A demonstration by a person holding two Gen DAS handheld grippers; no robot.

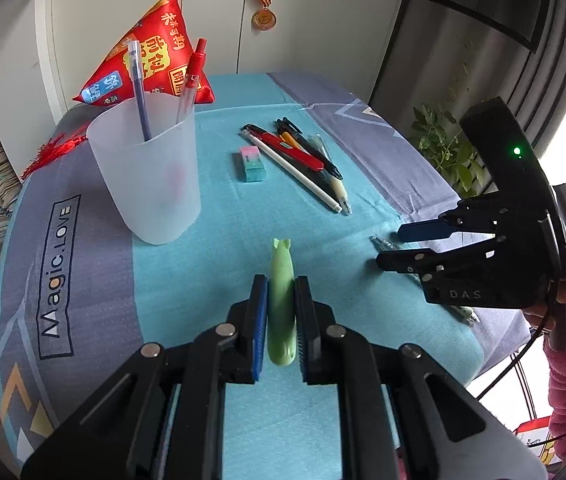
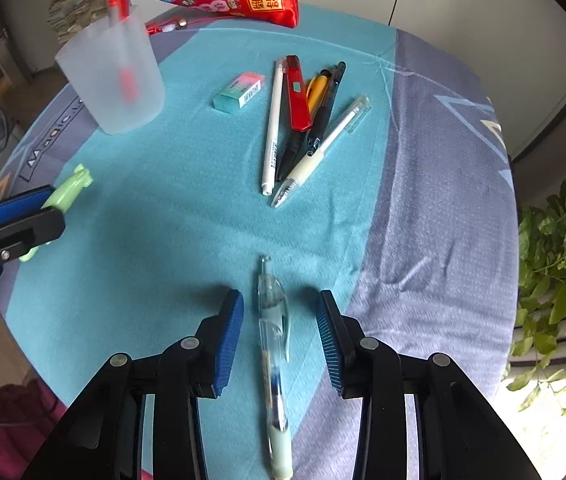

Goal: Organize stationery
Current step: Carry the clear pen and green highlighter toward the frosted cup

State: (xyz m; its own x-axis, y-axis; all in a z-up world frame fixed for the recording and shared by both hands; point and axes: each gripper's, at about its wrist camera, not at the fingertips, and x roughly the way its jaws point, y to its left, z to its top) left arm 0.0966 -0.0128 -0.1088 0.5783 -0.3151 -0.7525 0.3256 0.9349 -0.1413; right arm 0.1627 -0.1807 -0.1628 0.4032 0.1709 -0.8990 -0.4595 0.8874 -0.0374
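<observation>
1. I see the frosted cup ahead-left of my left gripper, which grips a green pen.
2. Only the right wrist view shows my right gripper released, straddling a clear pen untouched.

Eraser between cup and pens (clustered)

The left gripper points down at a slant, and its fingers are pressed together on a green pen. The right gripper points steeply down with fingers apart, touching nothing.
</observation>
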